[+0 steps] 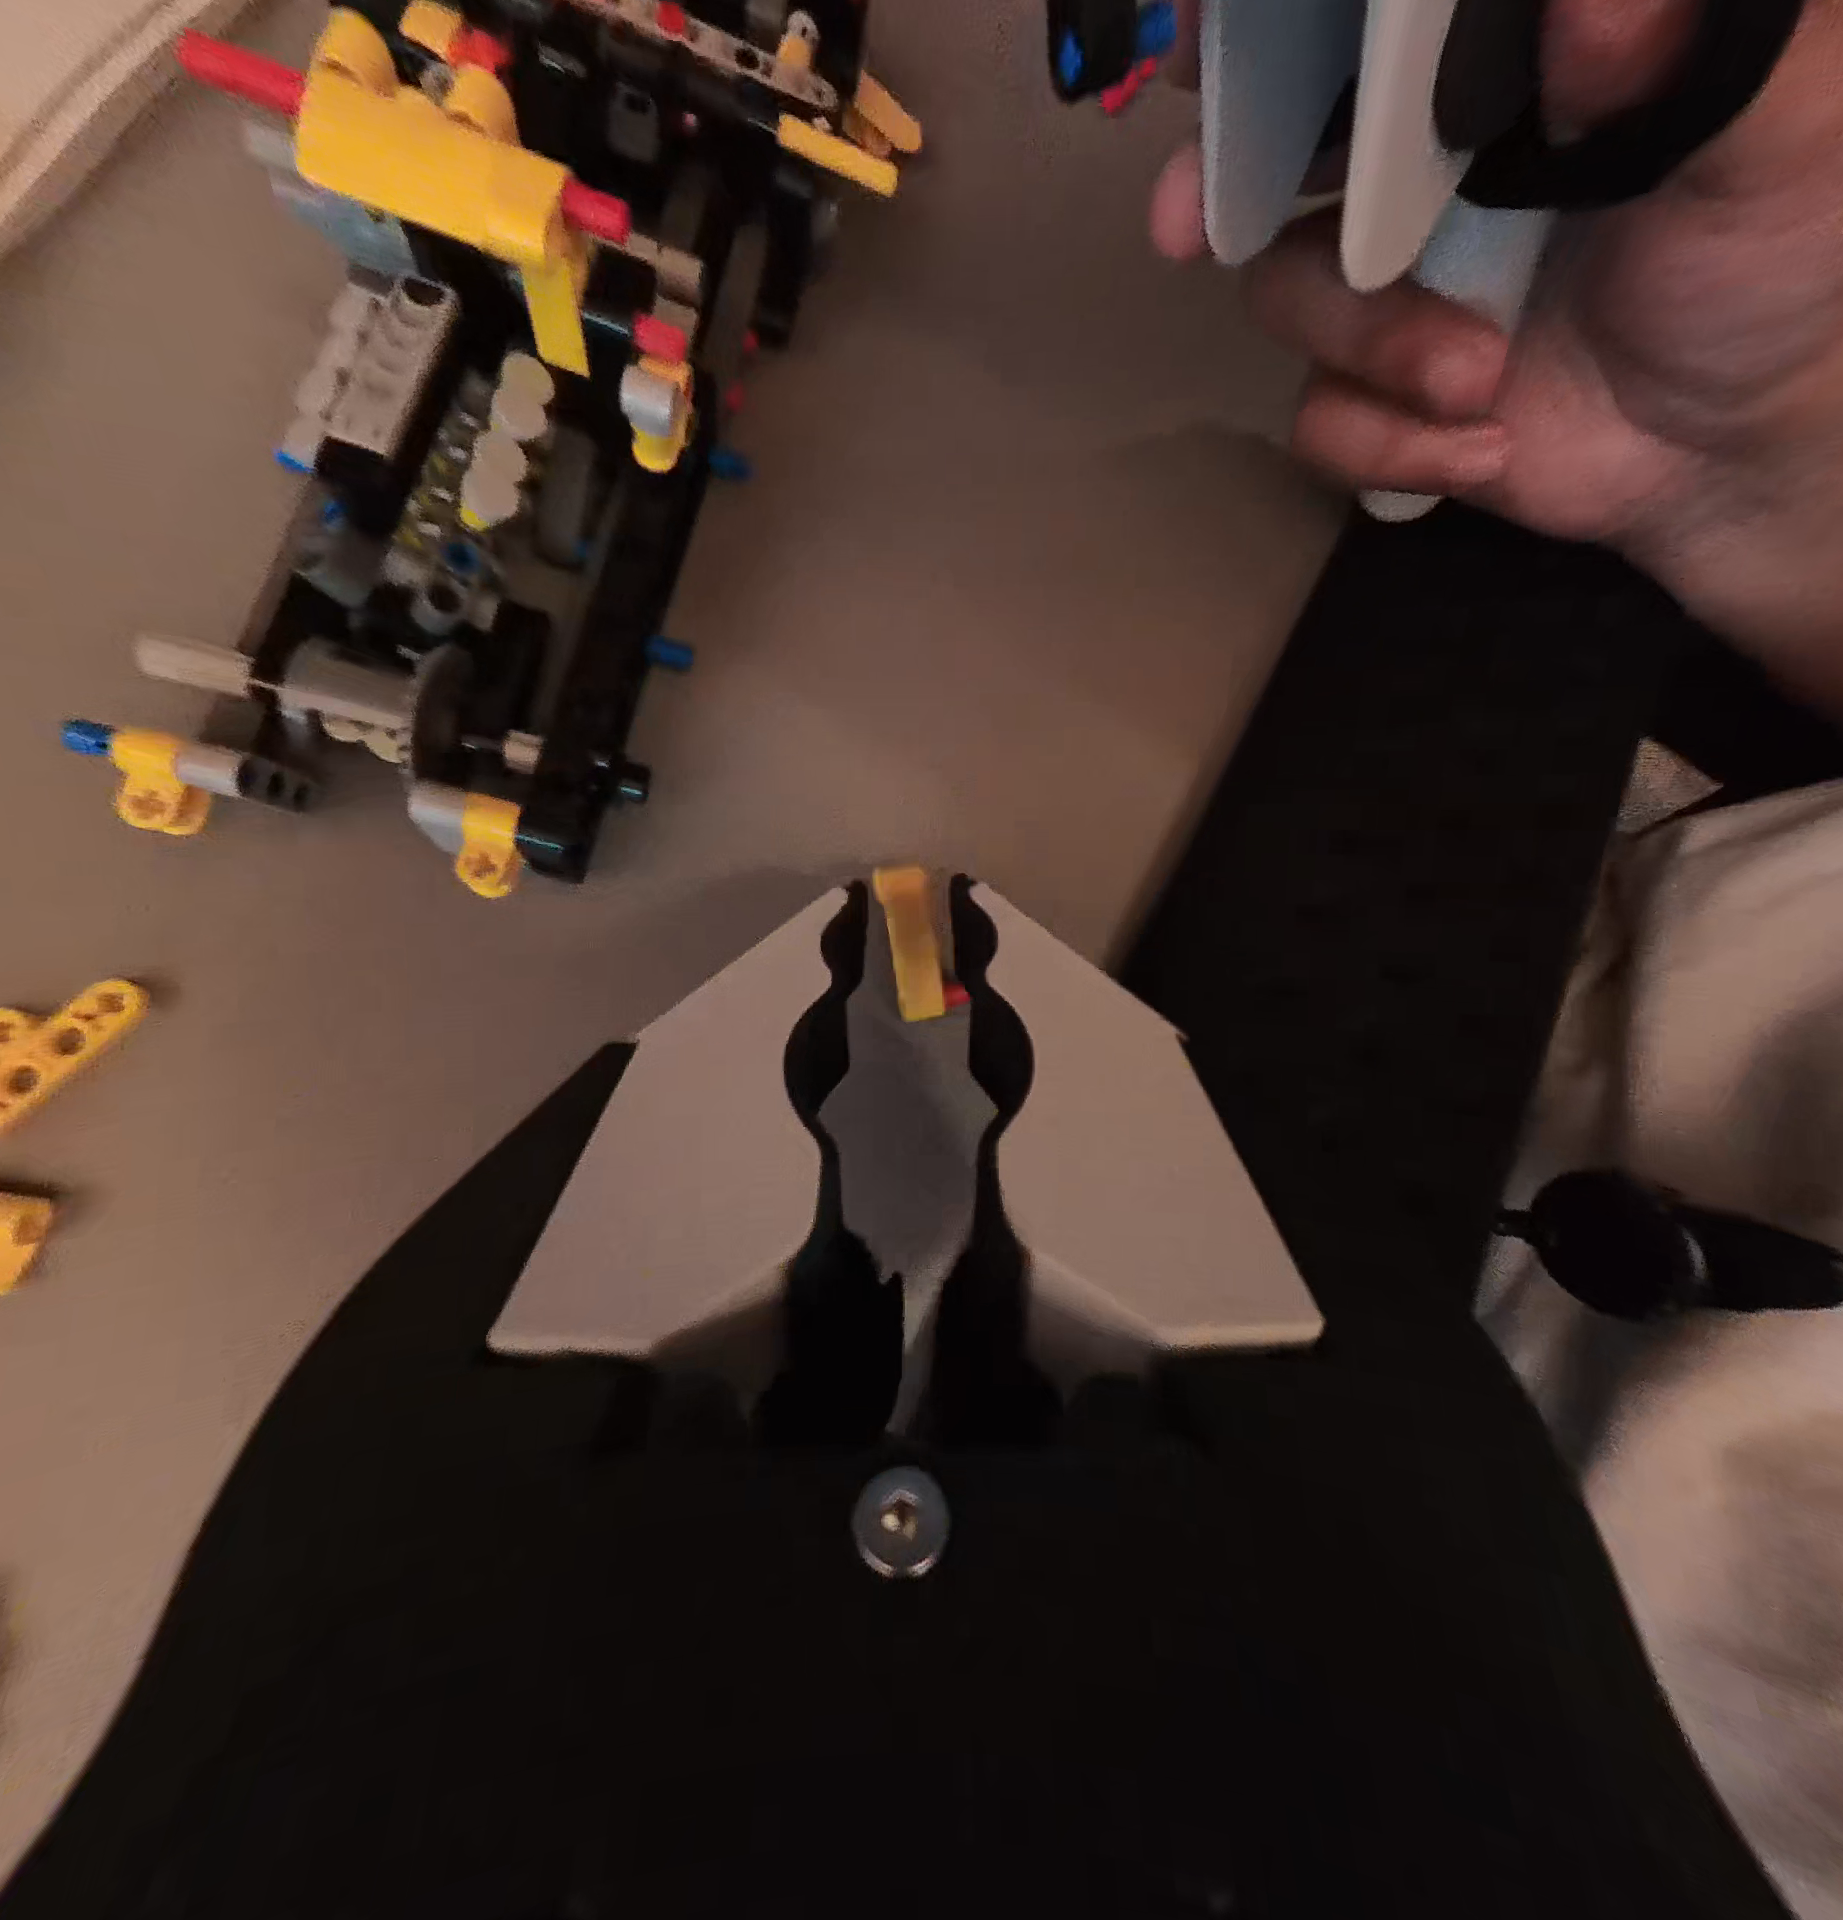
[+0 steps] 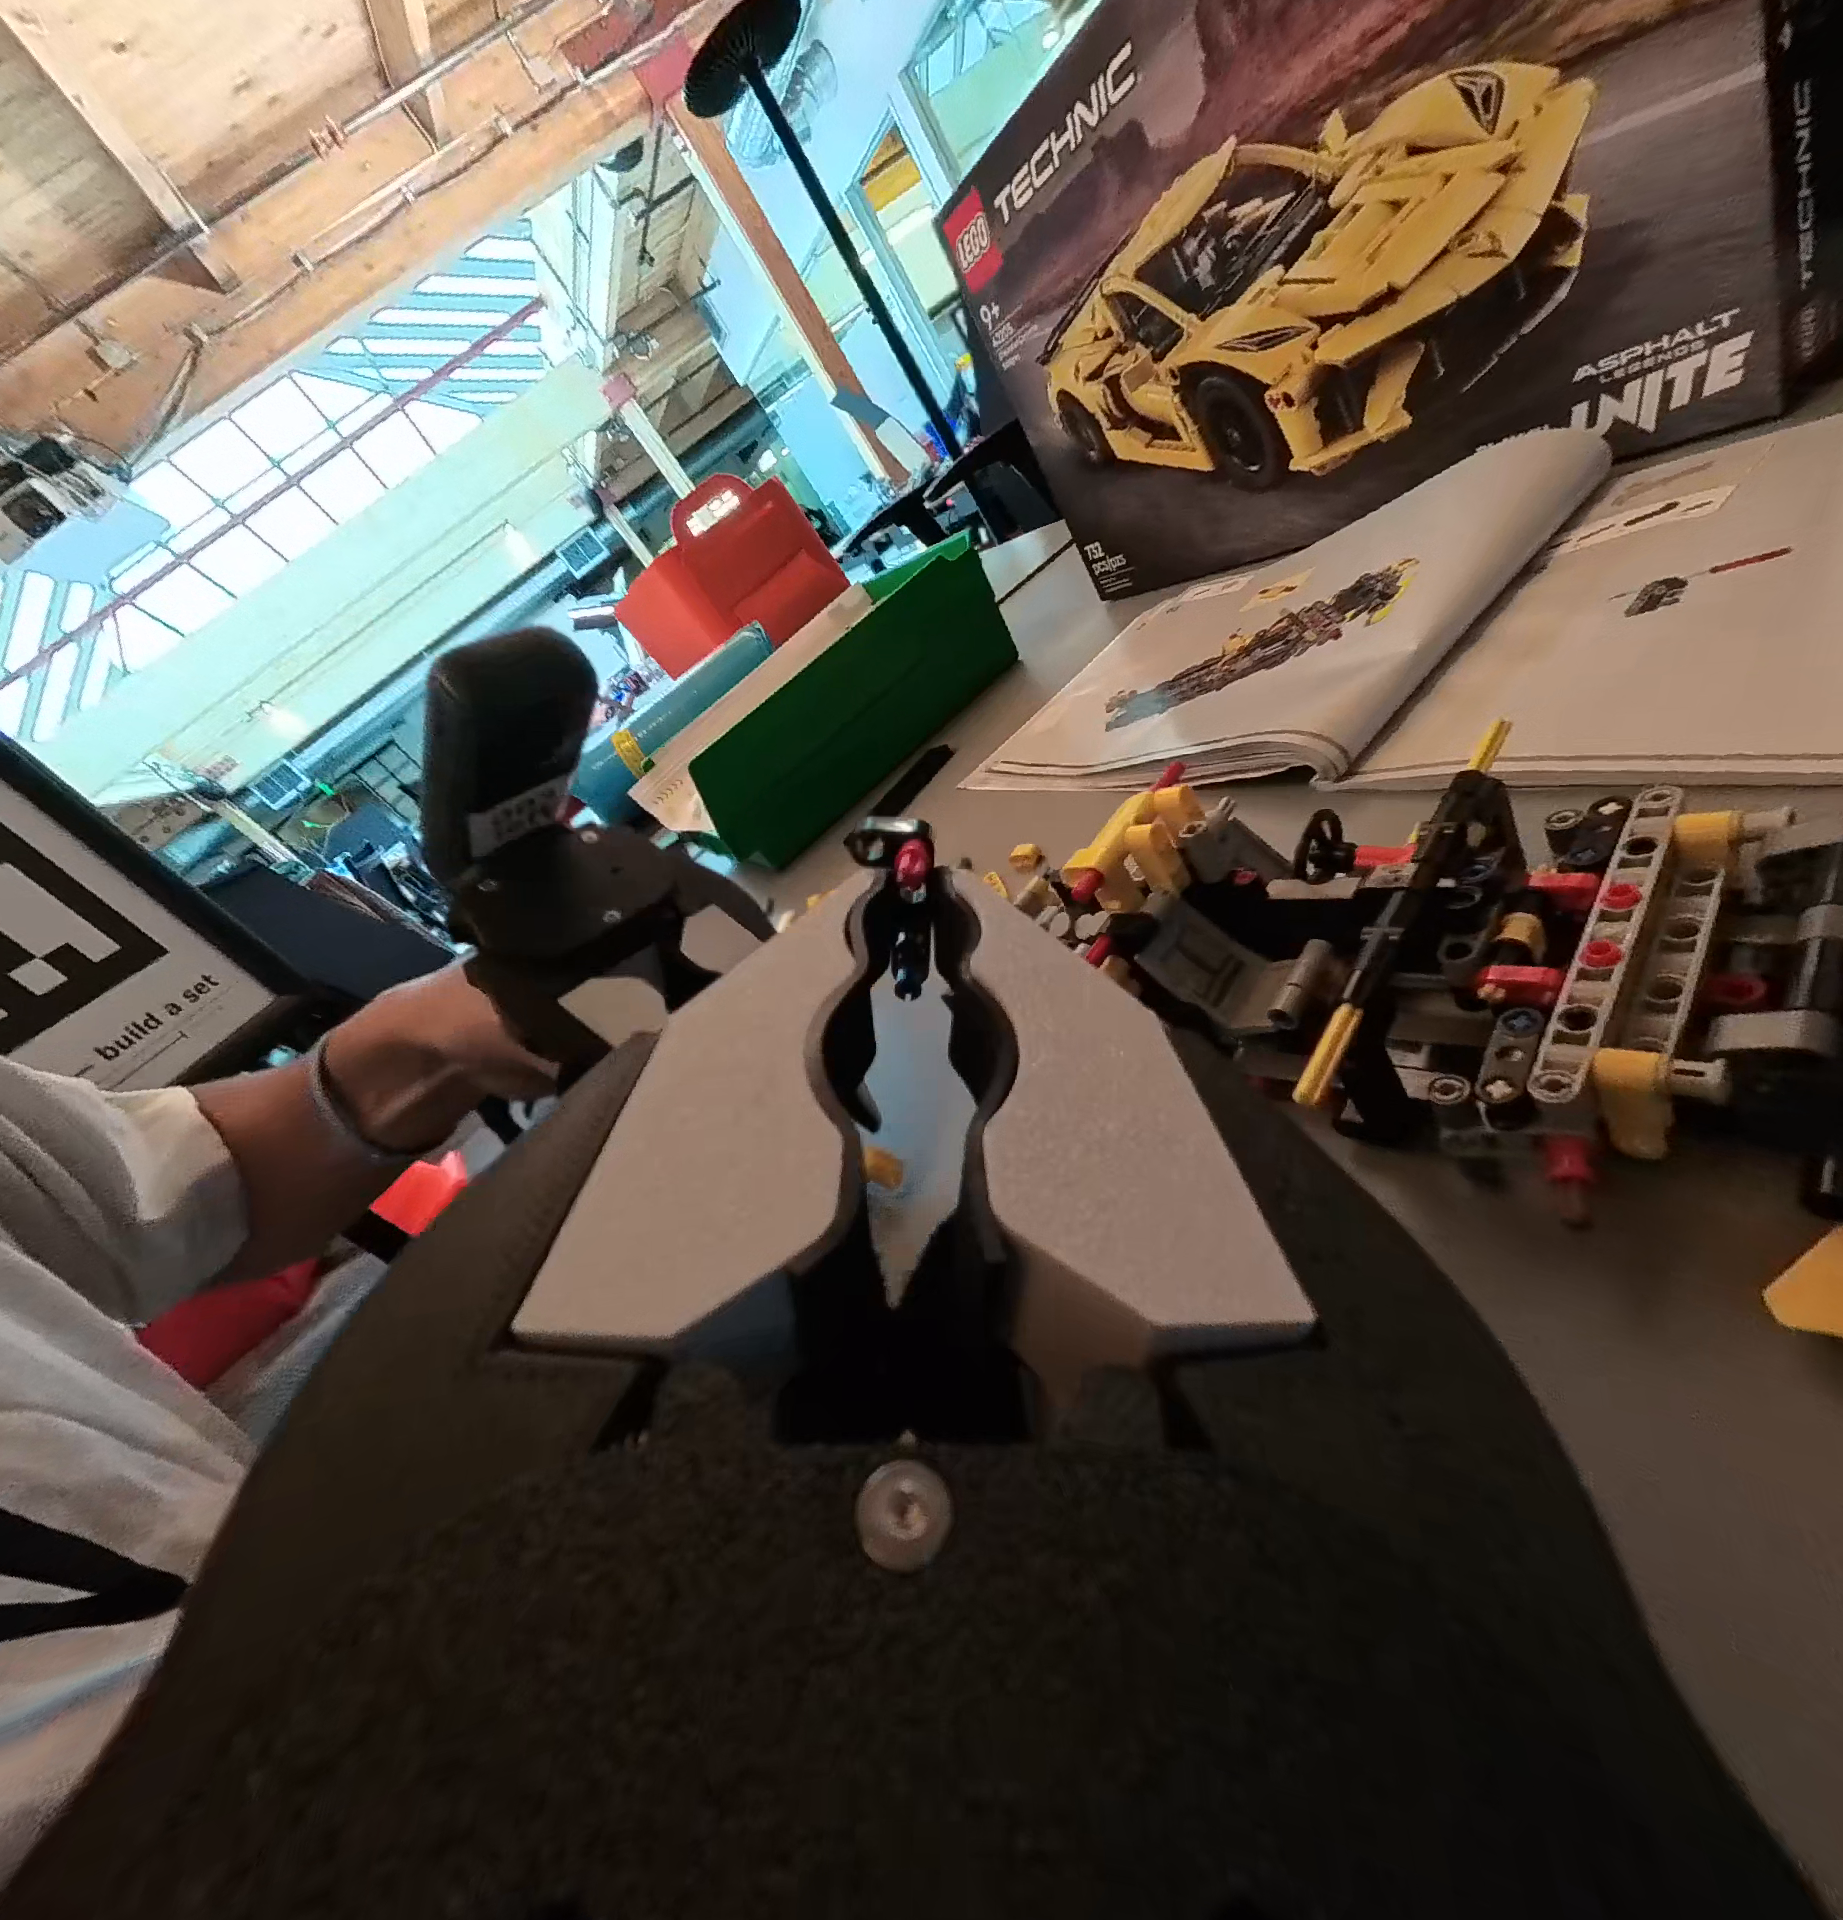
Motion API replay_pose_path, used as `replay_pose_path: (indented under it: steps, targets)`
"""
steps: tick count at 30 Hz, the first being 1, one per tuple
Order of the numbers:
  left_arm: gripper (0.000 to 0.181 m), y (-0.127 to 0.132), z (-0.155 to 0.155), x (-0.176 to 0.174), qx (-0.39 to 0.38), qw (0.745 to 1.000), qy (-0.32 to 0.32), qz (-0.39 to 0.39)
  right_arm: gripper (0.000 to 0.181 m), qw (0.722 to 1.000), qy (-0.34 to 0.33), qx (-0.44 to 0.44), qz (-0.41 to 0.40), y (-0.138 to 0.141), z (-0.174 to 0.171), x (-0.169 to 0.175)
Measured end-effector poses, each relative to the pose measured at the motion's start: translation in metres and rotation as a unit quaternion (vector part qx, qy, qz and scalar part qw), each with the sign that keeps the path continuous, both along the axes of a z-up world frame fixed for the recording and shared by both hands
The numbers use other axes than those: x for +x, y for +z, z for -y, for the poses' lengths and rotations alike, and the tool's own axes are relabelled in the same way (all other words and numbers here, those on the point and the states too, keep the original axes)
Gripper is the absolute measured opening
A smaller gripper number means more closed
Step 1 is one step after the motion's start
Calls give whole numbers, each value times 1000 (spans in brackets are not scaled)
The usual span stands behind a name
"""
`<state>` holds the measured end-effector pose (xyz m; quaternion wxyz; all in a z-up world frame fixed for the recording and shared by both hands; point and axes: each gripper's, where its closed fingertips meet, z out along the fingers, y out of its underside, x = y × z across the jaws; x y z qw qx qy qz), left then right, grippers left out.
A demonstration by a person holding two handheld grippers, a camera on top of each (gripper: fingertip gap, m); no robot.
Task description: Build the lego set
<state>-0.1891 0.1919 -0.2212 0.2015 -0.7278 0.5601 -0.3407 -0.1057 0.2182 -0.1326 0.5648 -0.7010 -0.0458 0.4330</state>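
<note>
The half-built car chassis, black with yellow, grey and red parts, lies on the table at upper left of the left wrist view and at right of the right wrist view. My left gripper is shut on a small yellow piece with a red bit behind it, held above the table near its front edge. My right gripper is shut on a small black piece with a red pin and a blue pin, held in the air. The right gripper also shows at the upper right of the left wrist view.
Loose yellow parts lie at the left. An open instruction booklet, the set's box and a green bin stand behind the chassis. A person's hand and white sleeve are close by. The table's front edge runs beside my left gripper. One gripper's finger ends stand about 12 cm off the other's.
</note>
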Motion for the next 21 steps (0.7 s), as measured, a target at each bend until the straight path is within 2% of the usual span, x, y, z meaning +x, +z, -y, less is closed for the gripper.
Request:
replay_pose_path:
  steps: [2,4,8,13,17,21]
  targets:
    - [22,1,4,-2,-5,1000,-6,9,6,1000,-1,-4,-18,1,-1,3]
    - [25,4,-1,-11,23,1000,-15,13,6,1000,1,-7,-28,1,-1,5]
    - [25,6,1,-33,59,992,-109,26,6,999,11,-7,-29,1,0,1]
    - [25,9,10,-28,-8,972,-223,75,6,999,19,-6,-29,1,1,-2]
    - [26,-1,12,-21,-29,960,-274,45,5,999,19,-8,-40,2,1,0]
    - [26,-13,15,-20,-22,954,-297,12,6,999,22,-11,-35,1,0,-2]
